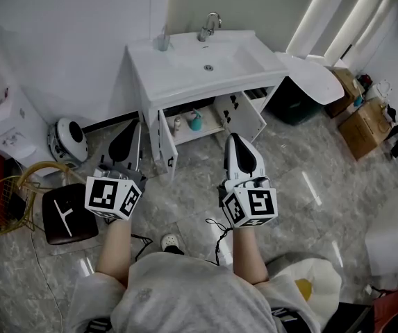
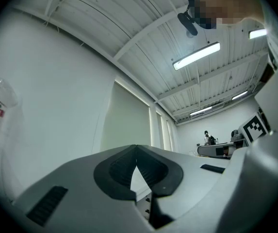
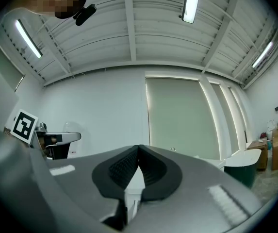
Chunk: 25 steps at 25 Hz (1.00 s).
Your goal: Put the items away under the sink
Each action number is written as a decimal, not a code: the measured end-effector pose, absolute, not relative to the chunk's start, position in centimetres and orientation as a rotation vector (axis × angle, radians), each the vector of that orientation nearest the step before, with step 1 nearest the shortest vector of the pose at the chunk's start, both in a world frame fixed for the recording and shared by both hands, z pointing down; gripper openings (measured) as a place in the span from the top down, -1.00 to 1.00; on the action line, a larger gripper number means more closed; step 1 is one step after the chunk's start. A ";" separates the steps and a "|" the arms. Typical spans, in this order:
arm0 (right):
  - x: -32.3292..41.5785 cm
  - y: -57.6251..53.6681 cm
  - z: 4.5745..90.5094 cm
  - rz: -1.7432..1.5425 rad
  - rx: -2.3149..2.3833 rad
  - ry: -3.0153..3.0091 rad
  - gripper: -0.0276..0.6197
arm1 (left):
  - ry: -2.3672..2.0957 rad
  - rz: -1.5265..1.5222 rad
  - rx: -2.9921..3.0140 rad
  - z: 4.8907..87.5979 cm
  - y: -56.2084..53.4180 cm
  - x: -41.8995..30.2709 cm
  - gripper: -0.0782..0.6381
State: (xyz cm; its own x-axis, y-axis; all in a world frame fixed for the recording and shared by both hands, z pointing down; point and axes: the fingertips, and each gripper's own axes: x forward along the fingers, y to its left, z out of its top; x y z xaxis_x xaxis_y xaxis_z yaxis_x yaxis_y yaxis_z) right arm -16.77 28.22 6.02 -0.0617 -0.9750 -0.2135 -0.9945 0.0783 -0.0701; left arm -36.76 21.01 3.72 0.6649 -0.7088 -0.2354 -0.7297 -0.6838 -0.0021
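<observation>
Open white under-sink cabinet (image 1: 244, 116) holds teal bottle (image 1: 195, 121) and small pale bottle (image 1: 178, 124); left gripper (image 2: 136, 148) and right gripper (image 3: 139, 147) fingers pressed together, empty.

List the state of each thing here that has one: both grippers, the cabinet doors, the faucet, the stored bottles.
Left gripper: shut, empty.
Right gripper: shut, empty.
White cabinet's left door: open.
White cabinet's right door: open.
Teal plastic bottle: upright on the cabinet shelf.
Small pale bottle: upright, left of the teal one.
Chrome faucet: no water visible.
</observation>
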 end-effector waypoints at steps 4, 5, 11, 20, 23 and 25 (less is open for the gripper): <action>-17.0 25.9 6.1 0.141 -2.001 2.135 0.89 | 1.203 0.347 -2.780 3.7 18.3 -37.0 0.76; -17.0 25.4 6.2 0.137 -2.003 2.132 0.89 | 1.197 0.343 -2.784 3.7 17.8 -37.0 0.76; -17.1 23.2 7.1 0.110 -2.019 2.127 0.89 | 1.187 0.339 -2.809 4.5 15.1 -36.9 0.76; -15.5 18.0 8.0 0.088 -2.018 2.148 0.89 | 1.213 0.336 -2.836 5.8 10.1 -35.6 0.76; -14.6 15.3 8.2 0.084 -2.002 2.156 0.89 | 1.215 0.331 -2.831 5.8 7.8 -34.6 0.76; -13.8 13.1 8.0 0.085 -1.991 2.159 0.89 | 1.221 0.334 -2.827 5.7 5.8 -33.7 0.76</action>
